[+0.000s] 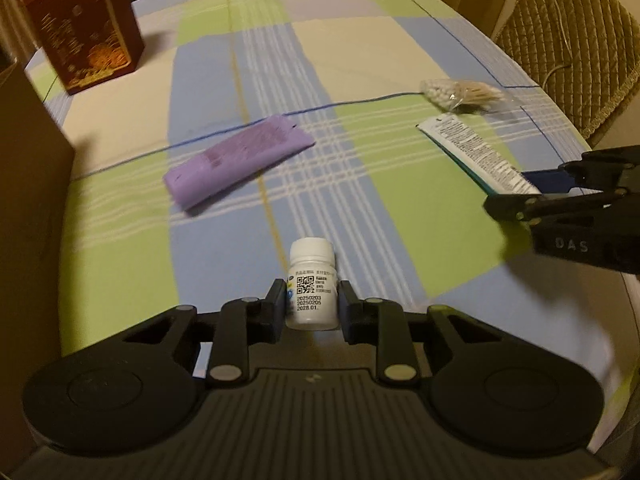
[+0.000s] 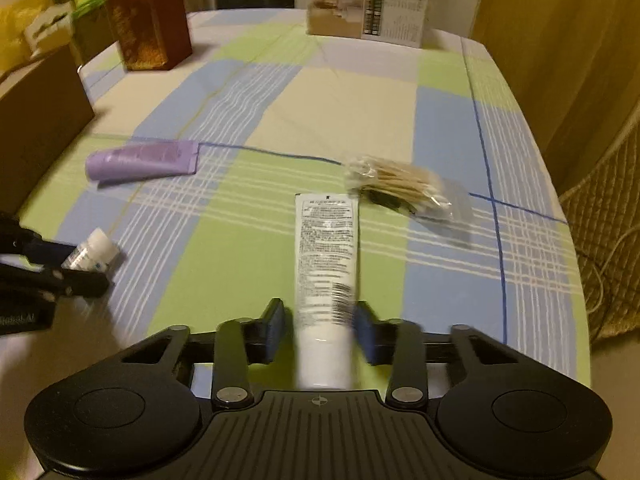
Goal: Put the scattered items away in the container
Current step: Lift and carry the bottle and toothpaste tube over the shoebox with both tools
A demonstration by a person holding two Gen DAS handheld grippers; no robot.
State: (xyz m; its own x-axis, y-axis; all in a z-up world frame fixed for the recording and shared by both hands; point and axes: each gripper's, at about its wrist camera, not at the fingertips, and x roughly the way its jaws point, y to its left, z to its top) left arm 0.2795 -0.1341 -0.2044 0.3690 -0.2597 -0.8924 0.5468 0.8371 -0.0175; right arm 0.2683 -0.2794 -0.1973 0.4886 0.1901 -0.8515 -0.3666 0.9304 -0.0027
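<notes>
A small white pill bottle (image 1: pixel 311 280) stands between the fingers of my left gripper (image 1: pixel 311 300), and both pads press its sides. From the right wrist view the same bottle (image 2: pixel 94 254) shows at the far left in that gripper (image 2: pixel 82 266). My right gripper (image 2: pixel 320 316) is open, straddling the cap end of a white printed tube (image 2: pixel 326 248) lying flat on the checked cloth; a small gap remains on its left side. The brown cardboard box (image 1: pixel 24 200) stands at the table's left edge. A purple tube (image 1: pixel 236 160) and a bag of cotton swabs (image 2: pixel 400 184) lie loose.
A dark red carton (image 1: pixel 84 28) stands at the back left and a beige printed box (image 2: pixel 368 4) at the far edge. A quilted chair (image 1: pixel 568 40) sits off the table's right side. The right gripper (image 1: pixel 532 188) enters the left wrist view from the right.
</notes>
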